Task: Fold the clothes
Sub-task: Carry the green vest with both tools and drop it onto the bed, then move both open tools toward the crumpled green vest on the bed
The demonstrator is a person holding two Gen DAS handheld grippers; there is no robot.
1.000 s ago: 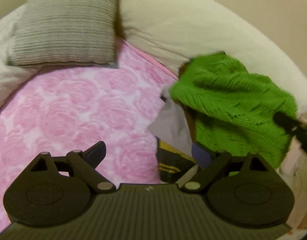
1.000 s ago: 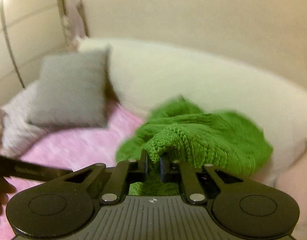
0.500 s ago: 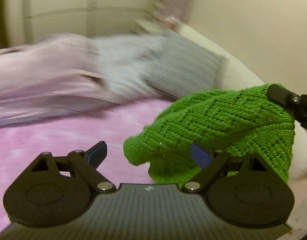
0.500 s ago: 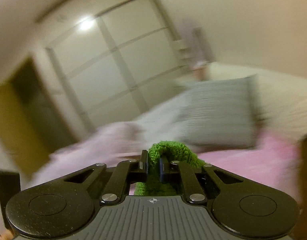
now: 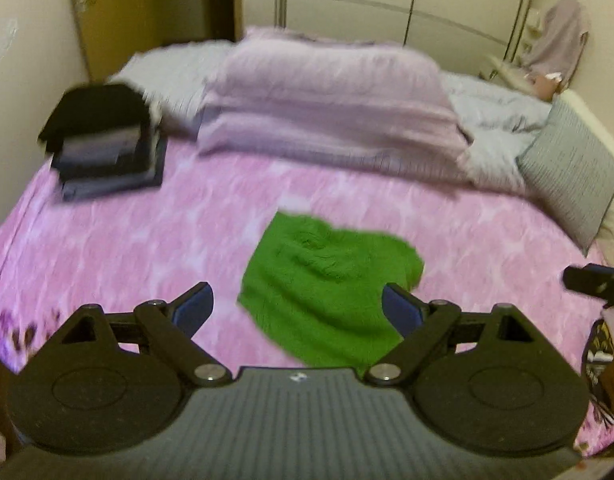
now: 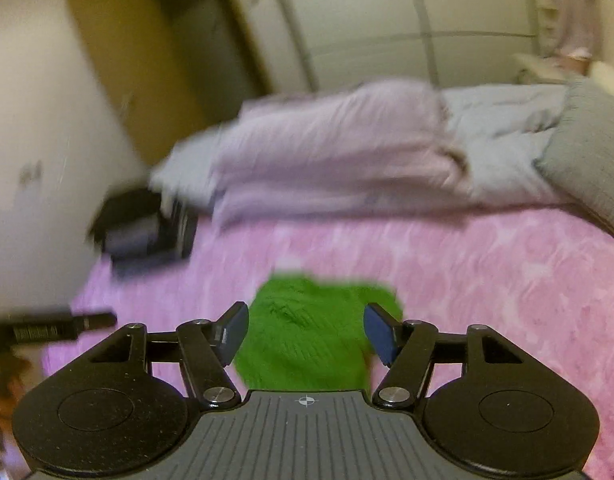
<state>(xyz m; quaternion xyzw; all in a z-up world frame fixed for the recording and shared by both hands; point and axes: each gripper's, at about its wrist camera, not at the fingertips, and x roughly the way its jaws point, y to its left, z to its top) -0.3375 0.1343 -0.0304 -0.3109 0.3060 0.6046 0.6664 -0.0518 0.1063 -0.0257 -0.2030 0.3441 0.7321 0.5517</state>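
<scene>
Dropped from the right gripper (image 6: 305, 332), whose jaws have just been opening and now grip nothing, the green sweater (image 5: 327, 288) lies crumpled mid-bed on the pink bedspread (image 5: 127, 240). Left gripper (image 5: 298, 307) hangs wide, empty. Dark folded stack (image 5: 107, 148) looks done; the sweater still needs spreading and folding.
</scene>
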